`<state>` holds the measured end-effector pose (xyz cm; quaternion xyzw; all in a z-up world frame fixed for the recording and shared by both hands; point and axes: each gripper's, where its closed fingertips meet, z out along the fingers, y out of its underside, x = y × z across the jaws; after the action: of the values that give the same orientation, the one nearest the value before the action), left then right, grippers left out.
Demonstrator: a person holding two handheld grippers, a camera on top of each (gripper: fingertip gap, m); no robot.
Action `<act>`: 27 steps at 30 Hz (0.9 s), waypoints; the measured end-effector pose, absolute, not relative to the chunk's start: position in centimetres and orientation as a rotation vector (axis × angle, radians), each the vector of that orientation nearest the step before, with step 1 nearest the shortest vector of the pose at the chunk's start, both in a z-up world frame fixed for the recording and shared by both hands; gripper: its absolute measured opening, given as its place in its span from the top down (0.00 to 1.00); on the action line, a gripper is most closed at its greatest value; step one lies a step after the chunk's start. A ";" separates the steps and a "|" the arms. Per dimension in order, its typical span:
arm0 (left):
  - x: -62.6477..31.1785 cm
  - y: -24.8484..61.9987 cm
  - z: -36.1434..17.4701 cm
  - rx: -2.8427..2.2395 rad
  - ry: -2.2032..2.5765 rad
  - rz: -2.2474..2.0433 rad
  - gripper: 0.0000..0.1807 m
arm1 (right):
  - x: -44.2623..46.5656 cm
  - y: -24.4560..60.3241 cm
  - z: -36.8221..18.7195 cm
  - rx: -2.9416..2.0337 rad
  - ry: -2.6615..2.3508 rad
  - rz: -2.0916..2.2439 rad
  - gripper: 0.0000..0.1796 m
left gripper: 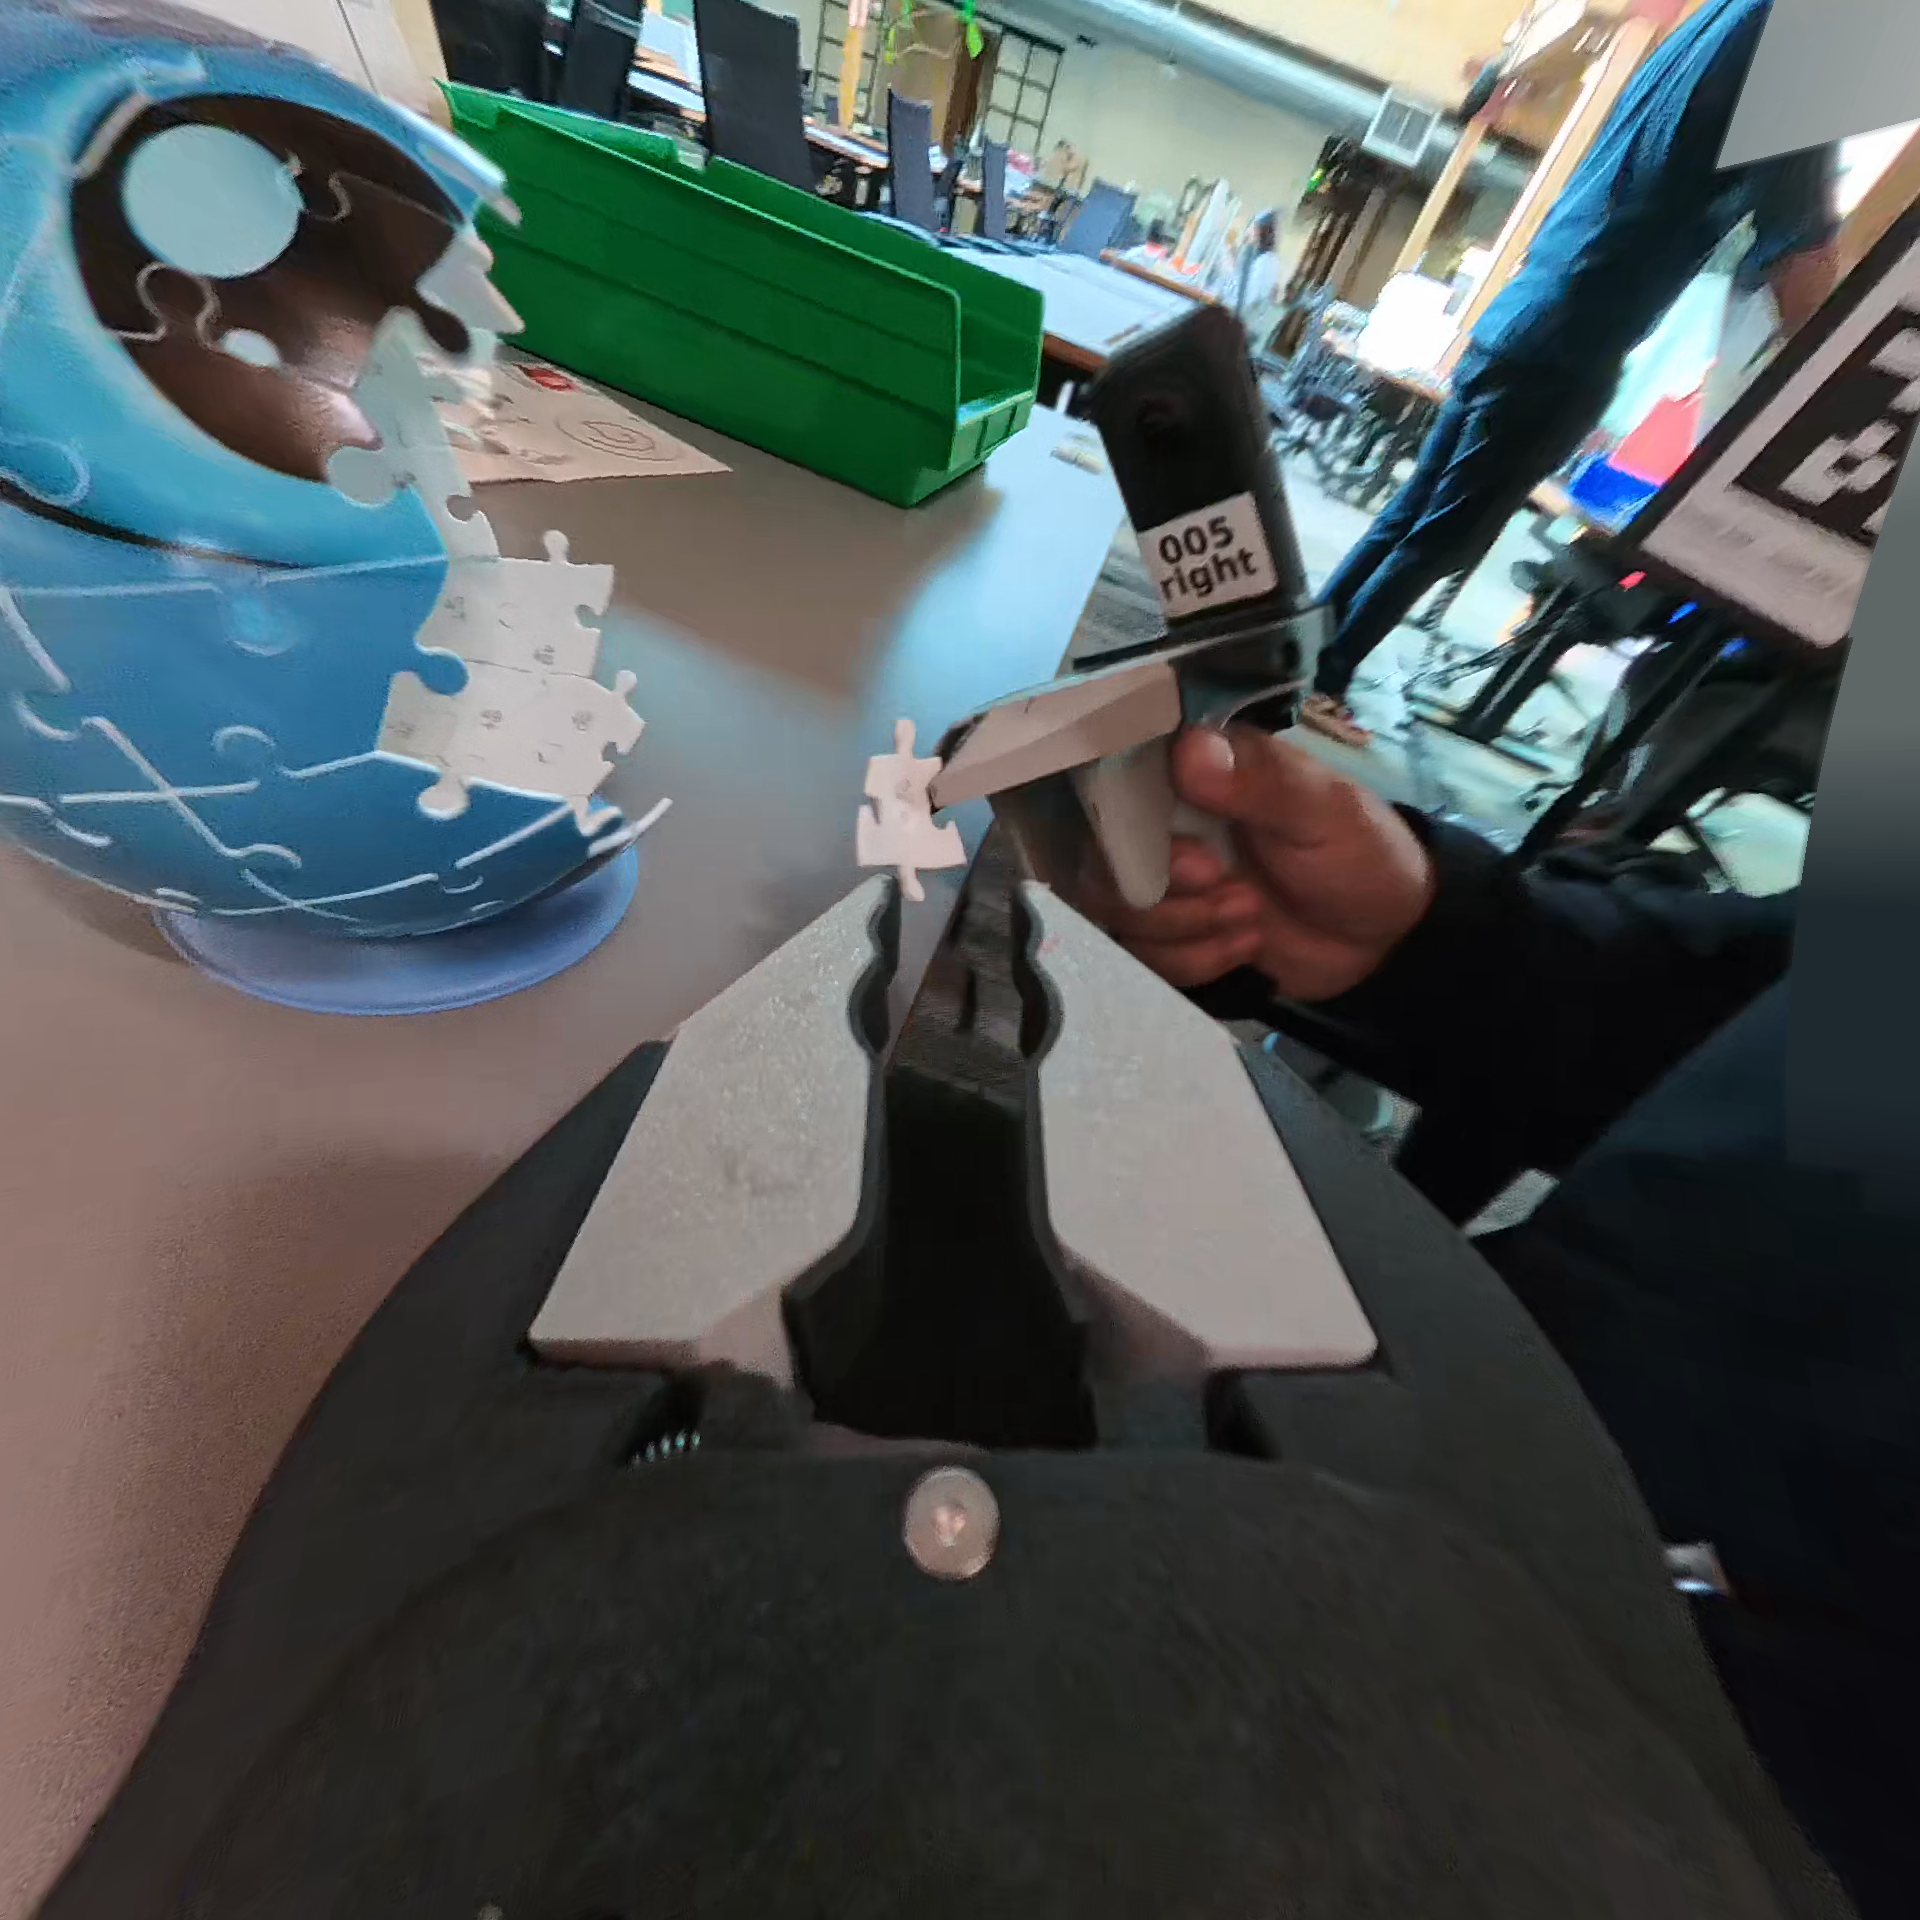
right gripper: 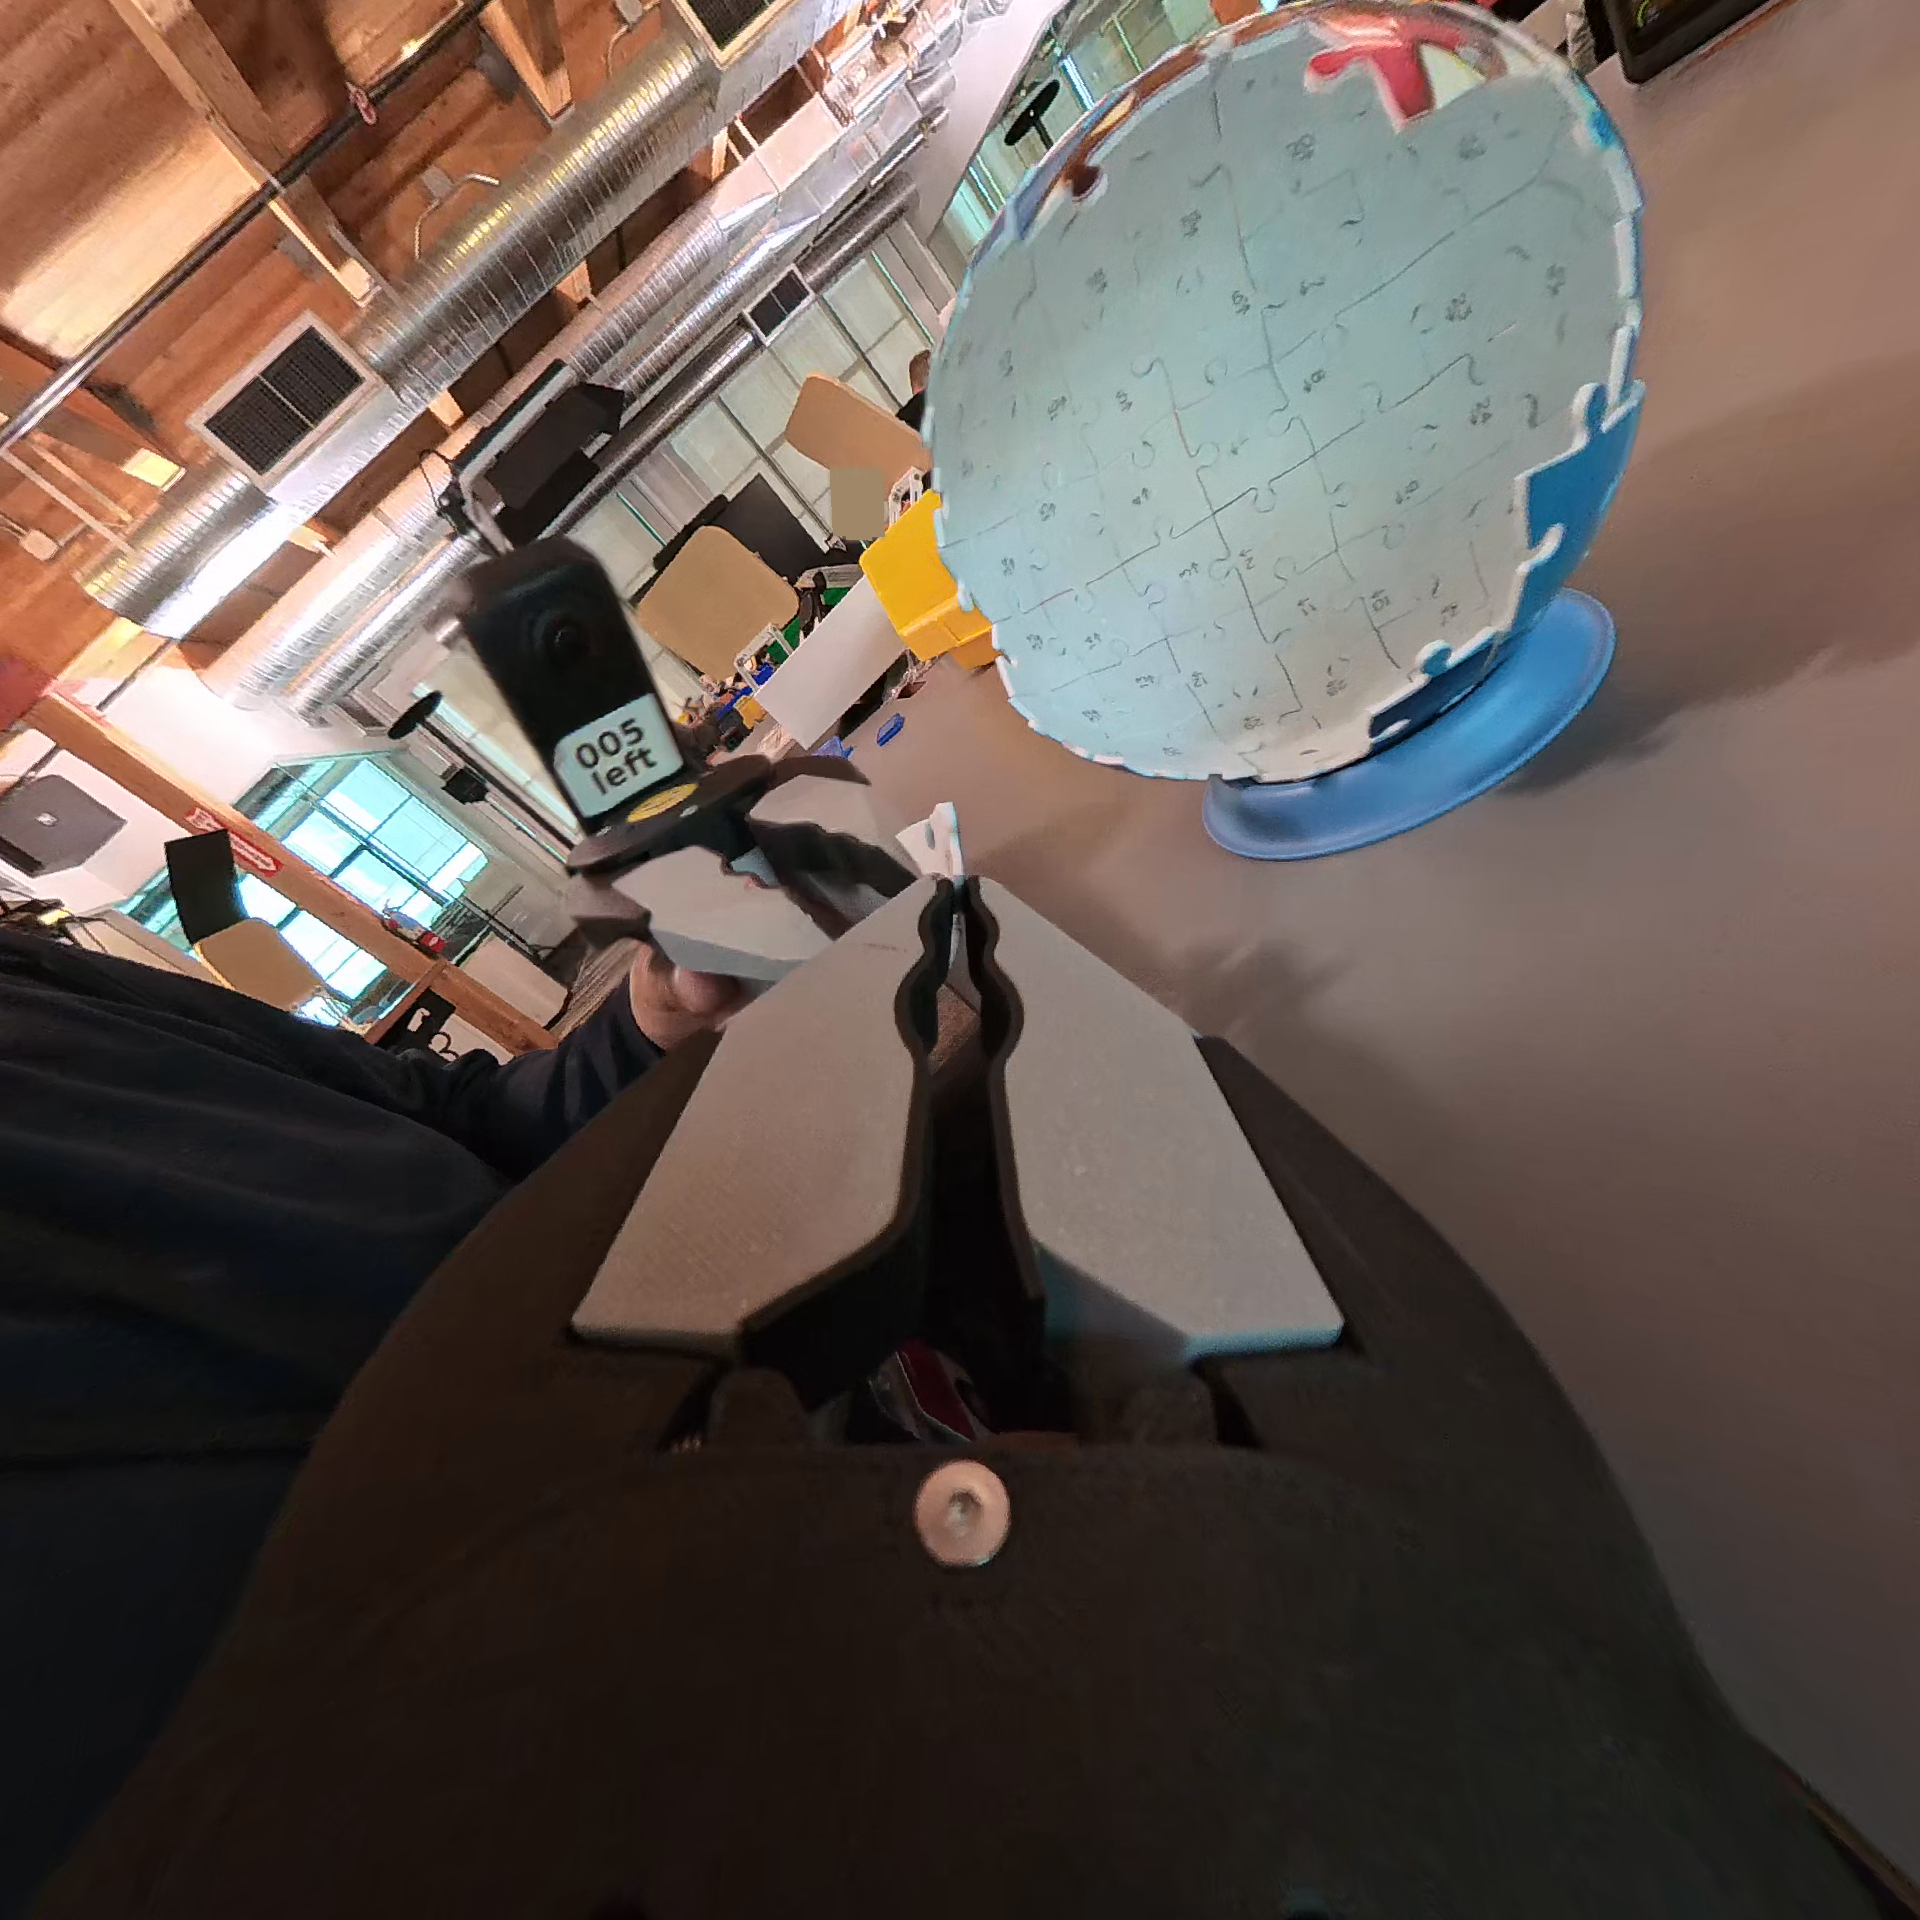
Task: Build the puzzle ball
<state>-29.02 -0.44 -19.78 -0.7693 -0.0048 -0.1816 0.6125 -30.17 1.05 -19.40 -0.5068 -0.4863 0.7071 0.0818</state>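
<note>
Loose piece between both tools, ball unfinished.

Left wrist: our left tool (left gripper: 956,904) spread just under the puzzle piece (left gripper: 906,808) pinched by right tool (left gripper: 940,774); puzzle ball (left gripper: 239,623) far left on bench (left gripper: 779,623).
Right wrist: right tool (right gripper: 958,883) pressed on piece (right gripper: 943,831); we'd regrip by its edge, keeping tabs free.

Open grey table (left gripper: 790,582) lies between the puzzle ball (left gripper: 208,665) on its blue stand (left gripper: 416,966) and the two claws, leaving a free lane toward the ball's ragged open edge. In that lane the right claw (left gripper: 935,784) pinches a white puzzle piece (left gripper: 904,816) just ahead of the left claw (left gripper: 956,894), whose fingertips stand slightly apart, crowding its path. A green bin (left gripper: 748,301) walls off the table behind the ball
</note>
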 end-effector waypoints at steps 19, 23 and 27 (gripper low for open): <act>-29.3 0.6 -20.2 -1.769 -0.113 -0.563 0.99 | -29.9 1.4 -19.2 -1.448 -1.441 2.130 1.00; -29.7 0.5 -20.1 -1.756 -0.129 -0.545 1.00 | -29.9 1.4 -19.3 -1.450 -1.446 2.130 1.00; -30.0 0.5 -20.2 -1.759 -0.141 -0.528 1.00 | -30.0 1.3 -19.7 -1.460 -1.458 2.118 1.00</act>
<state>-30.03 0.51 -20.21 -0.7602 -0.0610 -0.2283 0.6052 -29.97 1.25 -19.67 -0.4917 -0.4910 0.7131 0.0924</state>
